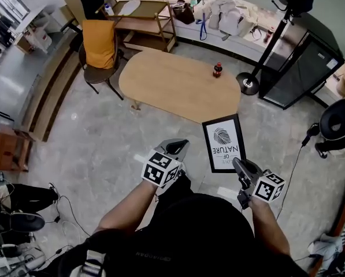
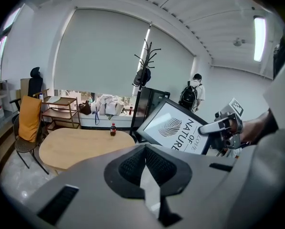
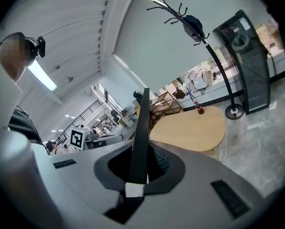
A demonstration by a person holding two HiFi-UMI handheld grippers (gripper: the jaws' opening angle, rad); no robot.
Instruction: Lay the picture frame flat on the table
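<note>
Our right gripper [image 1: 237,164] pinches the picture frame [image 1: 223,143] by its edge; it looks stiff and breakable. Our left gripper [image 1: 177,146] is pressed together.

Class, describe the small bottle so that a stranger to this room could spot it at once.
Find the oval wooden table in the middle of the pale floor. Near its end by the black coat stand stands a small dark bottle with a red cap, the only thing on the tabletop.
</note>
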